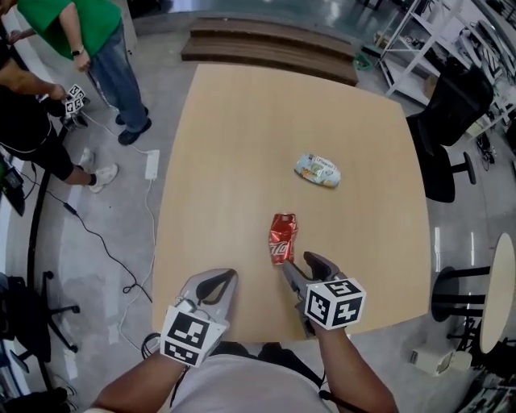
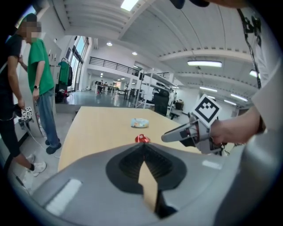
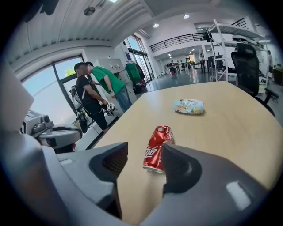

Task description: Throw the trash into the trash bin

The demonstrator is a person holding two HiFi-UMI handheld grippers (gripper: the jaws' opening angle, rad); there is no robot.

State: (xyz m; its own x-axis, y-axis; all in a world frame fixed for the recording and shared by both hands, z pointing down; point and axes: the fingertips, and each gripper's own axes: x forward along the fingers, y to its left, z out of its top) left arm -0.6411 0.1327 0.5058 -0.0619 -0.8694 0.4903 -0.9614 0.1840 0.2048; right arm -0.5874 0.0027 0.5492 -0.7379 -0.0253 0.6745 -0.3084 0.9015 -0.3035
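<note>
- Head view: a pale wood tabletop (image 1: pixel 242 145) on a grey polished floor (image 1: pixel 121 234), with a power strip (image 1: pixel 151 164) and cable beside it. Two people (image 1: pixel 72 24) stand off the far left corner, a black chair (image 1: pixel 451 121) is on the right, and there are racks (image 1: pixel 419 32) beyond it.
- On the wood, a crushed red can (image 1: pixel 282 238) lies near the front edge. A packet (image 1: pixel 318 170) sits well apart, farther back.
- The right gripper (image 1: pixel 298 260) is just behind the can, and the left gripper (image 1: pixel 228 274) is beside it.
- Left gripper view: the jaws are closed tip to tip with nothing in them. The can (image 2: pixel 142 138) peeks just over the tips and the packet (image 2: pixel 139 122) is beyond.
- Right gripper view: the jaws stand apart, gripping nothing. The can (image 3: pixel 157 148) lies flat ahead, its near end partly behind the right jaw. The packet (image 3: pixel 189 106) is farther up the tabletop.
</note>
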